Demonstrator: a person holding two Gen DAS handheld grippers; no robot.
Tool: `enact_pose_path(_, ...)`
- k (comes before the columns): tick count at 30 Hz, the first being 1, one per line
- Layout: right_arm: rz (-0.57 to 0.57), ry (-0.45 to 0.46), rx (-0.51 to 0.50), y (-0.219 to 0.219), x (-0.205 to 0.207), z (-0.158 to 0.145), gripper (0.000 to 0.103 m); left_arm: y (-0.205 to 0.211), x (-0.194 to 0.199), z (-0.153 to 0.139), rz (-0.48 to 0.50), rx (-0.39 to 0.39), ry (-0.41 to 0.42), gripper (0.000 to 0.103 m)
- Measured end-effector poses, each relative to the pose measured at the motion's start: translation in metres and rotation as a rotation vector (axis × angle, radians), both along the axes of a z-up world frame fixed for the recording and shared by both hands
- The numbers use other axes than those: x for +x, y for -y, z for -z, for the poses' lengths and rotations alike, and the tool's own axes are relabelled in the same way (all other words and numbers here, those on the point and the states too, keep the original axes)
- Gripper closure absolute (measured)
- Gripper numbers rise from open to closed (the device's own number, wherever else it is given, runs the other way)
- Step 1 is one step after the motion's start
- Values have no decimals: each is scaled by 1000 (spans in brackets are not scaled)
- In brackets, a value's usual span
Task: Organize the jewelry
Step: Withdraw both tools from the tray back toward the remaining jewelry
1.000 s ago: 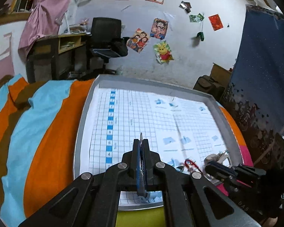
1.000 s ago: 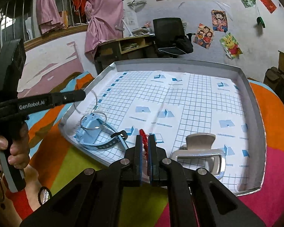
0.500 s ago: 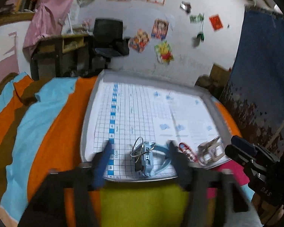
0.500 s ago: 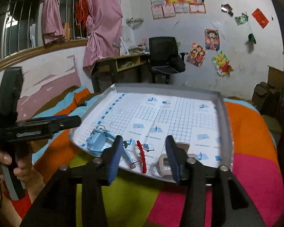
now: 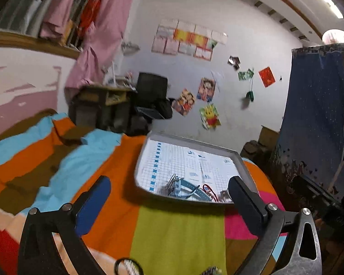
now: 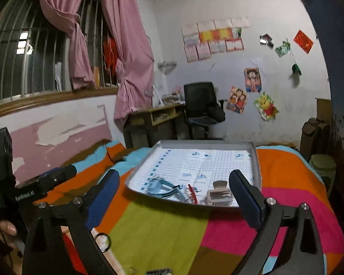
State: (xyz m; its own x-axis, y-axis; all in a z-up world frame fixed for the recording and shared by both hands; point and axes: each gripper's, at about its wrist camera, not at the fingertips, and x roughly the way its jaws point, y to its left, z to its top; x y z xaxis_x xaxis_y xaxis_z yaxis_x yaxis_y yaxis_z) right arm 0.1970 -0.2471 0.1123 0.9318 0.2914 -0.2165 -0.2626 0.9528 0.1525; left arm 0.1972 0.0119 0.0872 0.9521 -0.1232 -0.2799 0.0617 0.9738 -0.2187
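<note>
A grey tray (image 5: 190, 141) (image 6: 256, 160) lined with grid paper lies on the bed. Along its near edge sit a blue watch (image 5: 185, 186) (image 6: 162, 186) with a wire ring on it, a red bracelet (image 5: 208, 189) (image 6: 191, 193) and a beige hair clip (image 6: 219, 194) (image 5: 224, 194). My left gripper (image 5: 168, 181) is open and empty, hanging above the blanket short of the tray. My right gripper (image 6: 174, 175) is also open and empty, at a similar distance back. In the right wrist view the left gripper (image 6: 57, 176) shows at the left, held by a hand (image 6: 6, 229).
A striped multicoloured blanket (image 5: 178, 236) (image 6: 162, 229) covers the bed under the tray. A black hair tie (image 6: 103, 240) (image 5: 126, 268) lies on it near me. A desk (image 6: 158, 116) and office chair (image 6: 201, 100) stand by the far wall. A dark blue curtain (image 5: 314, 105) hangs at the right.
Both grippers were shut low over the tray a second ago, the right one on the red bracelet. Both have opened and drawn back and up; watch and bracelet lie on the tray.
</note>
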Motion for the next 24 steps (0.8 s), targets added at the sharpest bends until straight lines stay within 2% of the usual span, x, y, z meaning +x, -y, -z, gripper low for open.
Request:
enact_pose_path(4,2,23,-5,-4,-49,0,7,5,-48,0,-21,22,72,0)
enact_pose_path(7,13,21,-20,-6,-82,4,1,5,-69,0,-12,26,89,0)
enact_pose_path(9,24,13,-29,-7,-100,9,1,5,-83,3,-5,36,87,0)
enact_pose_path(15,39,-59,-29,-8,-129,32,1,2,-112,18,13,86,49,0)
enact_pose_path(22,80,-185,-8,-6,-140,85,1,-3,-134,62,1,82,-52,0)
enact_pose_path(24,94,-201,-36,-8,-139,95,1,-5,-140,72,-24,64,-59,0)
